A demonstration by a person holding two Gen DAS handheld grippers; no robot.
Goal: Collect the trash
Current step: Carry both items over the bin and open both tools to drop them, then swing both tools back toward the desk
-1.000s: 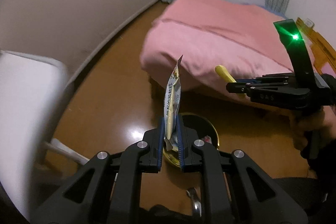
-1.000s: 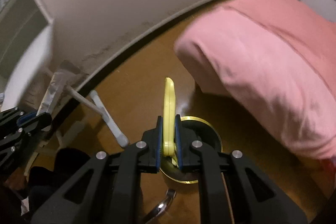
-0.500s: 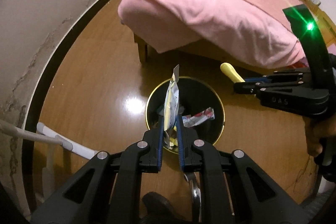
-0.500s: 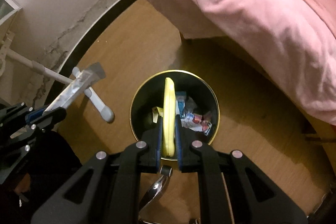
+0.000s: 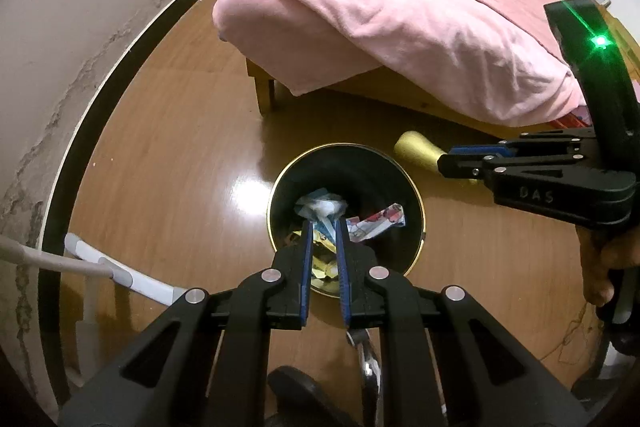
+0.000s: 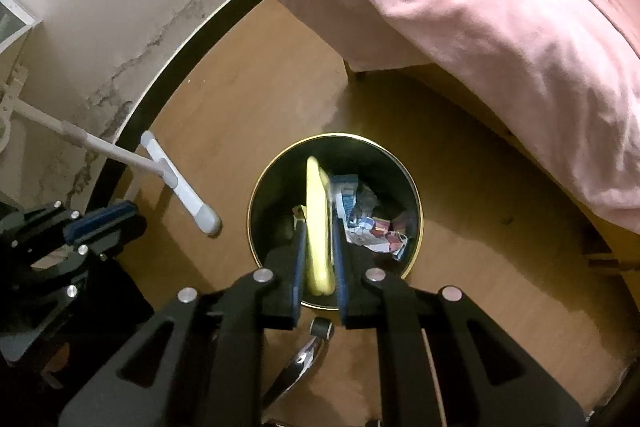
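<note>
Trash bin [image 5: 416, 195] sits on glossy wood floor [image 5: 168, 155], round, black inside, thin gold rim, directly below both grippers.

Surroundings, left to right in left wrist view:
- Cracked, stained wall [image 5: 72, 27] with dark baseboard
- White tubular frame leg [image 5: 120, 273] on the floor, near the bin, not touching
- Bed with wooden leg [image 5: 266, 93], draped in soft pink blanket [image 5: 400, 19] hanging over the edge, behind the bin
- Chrome chair-base part [image 5: 370, 367] low in frame, just under the fingers

Nothing blocks the bin mouth. Contents: crumpled white/blue wrapper [image 5: 322, 207], red-white printed wrapper [image 5: 378, 221], yellow foil scraps [image 5: 320, 263].

Left gripper [image 5: 323, 227]: blue-padded fingers parted by a narrow gap, nothing pinched, tips over the bin; the white/blue wrapper is just beyond the tips. Cannot tell if it is touching them.

Right gripper [image 6: 319, 223]: clamped on a smooth yellow plastic piece [image 6: 318, 215], flat and elongated with a rounded end, standing edge-on between the pads, held above the bin opening [image 6: 256, 211]. In left wrist view the same gripper [image 5: 444, 161] comes in from the right, yellow end [image 5: 416, 147] poking out past the bin rim.
</note>
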